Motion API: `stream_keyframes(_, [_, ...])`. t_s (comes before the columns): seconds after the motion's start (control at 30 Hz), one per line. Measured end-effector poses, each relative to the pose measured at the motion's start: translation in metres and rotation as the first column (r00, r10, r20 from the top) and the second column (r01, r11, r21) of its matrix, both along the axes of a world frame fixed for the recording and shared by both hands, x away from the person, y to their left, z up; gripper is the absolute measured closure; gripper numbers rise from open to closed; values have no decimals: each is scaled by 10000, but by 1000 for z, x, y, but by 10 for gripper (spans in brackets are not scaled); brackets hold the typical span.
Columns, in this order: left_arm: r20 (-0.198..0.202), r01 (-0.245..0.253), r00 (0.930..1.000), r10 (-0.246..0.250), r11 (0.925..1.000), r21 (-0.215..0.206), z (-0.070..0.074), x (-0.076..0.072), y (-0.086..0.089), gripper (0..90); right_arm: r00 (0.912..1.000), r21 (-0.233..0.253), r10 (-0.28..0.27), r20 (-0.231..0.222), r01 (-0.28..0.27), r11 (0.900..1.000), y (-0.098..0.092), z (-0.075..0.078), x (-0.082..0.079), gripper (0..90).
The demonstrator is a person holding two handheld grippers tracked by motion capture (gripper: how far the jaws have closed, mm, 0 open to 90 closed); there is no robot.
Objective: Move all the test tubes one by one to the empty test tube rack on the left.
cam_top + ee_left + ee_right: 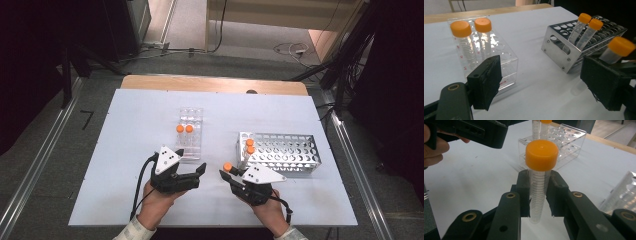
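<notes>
from above, the right hand-held gripper (231, 173) carries an orange-capped tube (228, 167) between the clear rack (191, 150) and metal rack (280, 152). left gripper view: left hand-held gripper (544, 82) gapes wide, empty. right gripper view: jaws clamped mid-tube; i'd keep it upright over a free hole.

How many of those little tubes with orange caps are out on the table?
5. Two stand in the clear plastic rack, at and; two lean in the metal rack, at and; one is clamped in the right gripper.
</notes>
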State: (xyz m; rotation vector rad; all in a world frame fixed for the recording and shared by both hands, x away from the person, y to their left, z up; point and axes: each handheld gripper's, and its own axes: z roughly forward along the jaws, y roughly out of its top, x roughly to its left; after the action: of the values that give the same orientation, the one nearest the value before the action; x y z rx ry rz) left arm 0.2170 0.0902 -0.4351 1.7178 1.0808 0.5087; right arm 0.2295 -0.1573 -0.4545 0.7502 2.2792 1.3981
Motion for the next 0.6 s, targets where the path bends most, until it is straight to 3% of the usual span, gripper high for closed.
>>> stream_keyframes(0.3, [348, 571, 9978, -563, 9981, -223, 10, -11, -11, 193, 9995, 23, 292, -96, -291, 9996, 23, -1, 5, 716])
stream_keyframes(0.6, [550, 1135, 9922, -1116, 9930, -330, 10, -15, -16, 400, 9980, 12, 635, -42, -635, 9980, 40, 1, 3, 716])
